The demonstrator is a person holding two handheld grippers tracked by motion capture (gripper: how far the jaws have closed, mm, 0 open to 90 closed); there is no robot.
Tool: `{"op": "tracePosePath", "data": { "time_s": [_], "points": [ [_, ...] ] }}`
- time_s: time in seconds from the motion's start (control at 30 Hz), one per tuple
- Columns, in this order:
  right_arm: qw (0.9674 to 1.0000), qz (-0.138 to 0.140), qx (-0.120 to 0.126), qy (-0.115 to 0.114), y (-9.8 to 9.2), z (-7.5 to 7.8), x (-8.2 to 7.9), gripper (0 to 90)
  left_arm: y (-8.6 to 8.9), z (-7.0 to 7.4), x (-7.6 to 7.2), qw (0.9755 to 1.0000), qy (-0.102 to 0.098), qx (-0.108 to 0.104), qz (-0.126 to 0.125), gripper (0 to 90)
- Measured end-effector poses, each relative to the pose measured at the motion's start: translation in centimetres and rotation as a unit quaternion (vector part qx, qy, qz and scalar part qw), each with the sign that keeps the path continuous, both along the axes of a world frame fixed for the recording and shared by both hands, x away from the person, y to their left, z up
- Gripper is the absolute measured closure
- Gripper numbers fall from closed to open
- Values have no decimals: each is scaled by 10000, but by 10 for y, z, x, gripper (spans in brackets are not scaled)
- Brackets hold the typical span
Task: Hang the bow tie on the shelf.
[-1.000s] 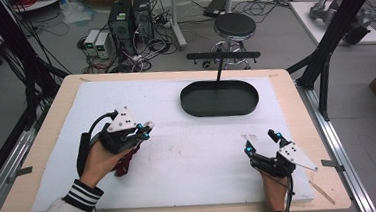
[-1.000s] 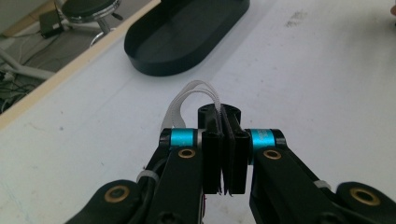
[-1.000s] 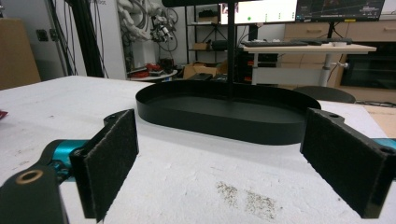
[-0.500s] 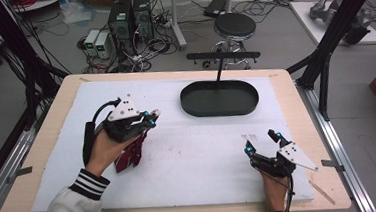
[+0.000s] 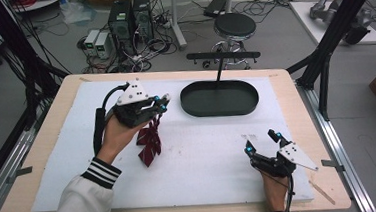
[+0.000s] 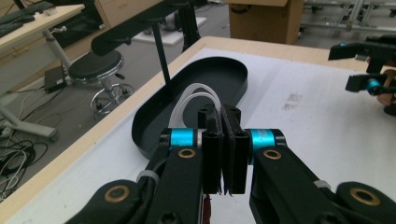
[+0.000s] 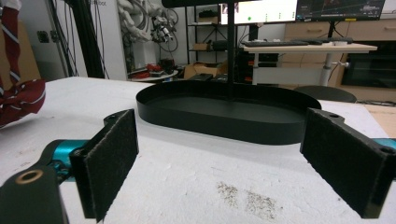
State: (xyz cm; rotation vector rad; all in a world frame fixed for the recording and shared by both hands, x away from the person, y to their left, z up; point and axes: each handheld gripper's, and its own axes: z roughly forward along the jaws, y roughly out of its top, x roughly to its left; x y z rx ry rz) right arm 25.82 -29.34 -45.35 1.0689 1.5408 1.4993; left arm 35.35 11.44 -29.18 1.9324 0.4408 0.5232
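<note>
White padding is covering a wooden table (image 5: 46, 121) in a lab, with a stool (image 5: 234, 25), computer towers and cables on the floor beyond.

At about ten o'clock from the table's middle, the left gripper (image 5: 161, 103) is hovering above the pad, held in a hand (image 5: 114, 136) with a striped cuff. Its jaws are pressed together on a white elastic loop (image 6: 198, 95), which is arching out past the tips in the left gripper view. A dark red striped bow tie (image 5: 148, 144) is hanging from that gripper, directly beneath the jaws, trailing toward six o'clock with its lower end at or near the pad; whether it is touching cannot be told.

A black oval tray (image 5: 219, 98) is sitting at about one o'clock, just beside the left gripper's tips at their three o'clock side. A thin black post is rising from its far rim to a crossbar (image 5: 222, 56).

At about five o'clock, well apart from the tie, the right gripper (image 5: 263, 142) is resting low near the table's front edge, its jaws spread wide with nothing between them. In the right gripper view, the tray (image 7: 224, 112) is lying ahead at twelve o'clock and the tie (image 7: 18, 98) is dangling at ten o'clock.
</note>
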Motion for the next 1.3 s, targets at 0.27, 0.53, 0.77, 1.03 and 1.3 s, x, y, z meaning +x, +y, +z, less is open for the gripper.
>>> {"op": "tracePosePath", "data": {
  "time_s": [0.27, 0.53, 0.77, 1.03, 1.3],
  "points": [
    [10000, 5, 3, 5, 0, 0, 0, 105, -10, 3, 15, 9996, -70, -284, -44, 872],
    [10000, -1, 1, 1, 0, 0, 0, 105, -18, 8, 35, 9987, -144, -418, -247, 871],
    [10000, -12, -3, -10, 0, 0, 0, 105, -29, 7, 62, 9970, -52, -667, -379, 871],
    [10000, -8, -22, -22, 0, 0, 0, 105, -35, 4, 87, 9951, 22, -867, -469, 872],
    [10000, -18, -12, 11, 0, 0, 1, 105, -39, 3, 106, 9939, 88, -943, -556, 872]
  ]
}}
